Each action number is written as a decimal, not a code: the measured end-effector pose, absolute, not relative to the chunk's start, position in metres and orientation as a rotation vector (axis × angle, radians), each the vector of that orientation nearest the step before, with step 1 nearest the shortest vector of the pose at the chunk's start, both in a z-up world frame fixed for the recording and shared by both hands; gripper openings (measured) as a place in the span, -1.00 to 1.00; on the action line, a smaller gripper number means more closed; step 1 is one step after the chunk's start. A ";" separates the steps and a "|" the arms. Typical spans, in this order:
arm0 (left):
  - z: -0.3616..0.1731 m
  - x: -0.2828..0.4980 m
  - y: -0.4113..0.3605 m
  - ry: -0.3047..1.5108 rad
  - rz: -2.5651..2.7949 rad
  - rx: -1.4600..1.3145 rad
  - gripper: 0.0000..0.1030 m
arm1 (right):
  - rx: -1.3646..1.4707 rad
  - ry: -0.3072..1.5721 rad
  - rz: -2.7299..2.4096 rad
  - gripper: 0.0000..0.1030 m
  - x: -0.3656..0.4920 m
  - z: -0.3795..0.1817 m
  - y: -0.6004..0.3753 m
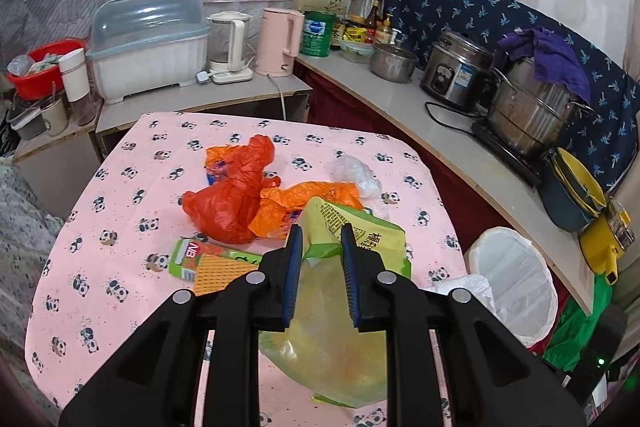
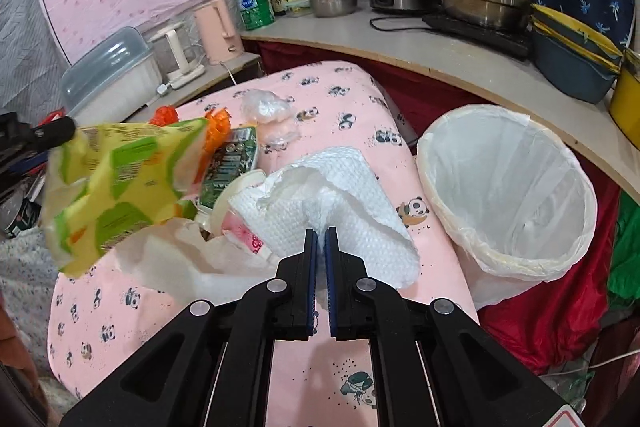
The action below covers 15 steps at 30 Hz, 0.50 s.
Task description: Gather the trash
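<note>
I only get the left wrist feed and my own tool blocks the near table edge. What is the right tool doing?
Observer: The right tool is shut on a white paper towel.
Operator: Is the bin clear to drop into?
Observer: The white-lined bin looks empty inside.
Operator: And my yellow-green packet?
Observer: From the right view the yellow-green packet hangs off the table, lifted by the left tool.

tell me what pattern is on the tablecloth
Pink with small black-and-white pandas on the tablecloth, clearest in the left wrist view.
</note>
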<state>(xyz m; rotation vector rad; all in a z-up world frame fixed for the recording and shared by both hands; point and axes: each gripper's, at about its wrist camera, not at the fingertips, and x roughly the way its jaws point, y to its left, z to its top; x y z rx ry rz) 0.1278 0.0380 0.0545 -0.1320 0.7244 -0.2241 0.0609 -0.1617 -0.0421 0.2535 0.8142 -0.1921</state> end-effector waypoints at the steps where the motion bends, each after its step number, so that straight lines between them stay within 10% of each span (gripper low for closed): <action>1: 0.053 0.128 0.041 0.727 -0.220 -0.134 -0.63 | 0.253 0.821 -0.194 -0.91 0.062 -0.045 -0.162; 15: 0.071 0.125 0.044 0.687 -0.253 -0.135 -0.63 | 0.257 0.768 -0.179 -0.91 0.050 -0.020 -0.160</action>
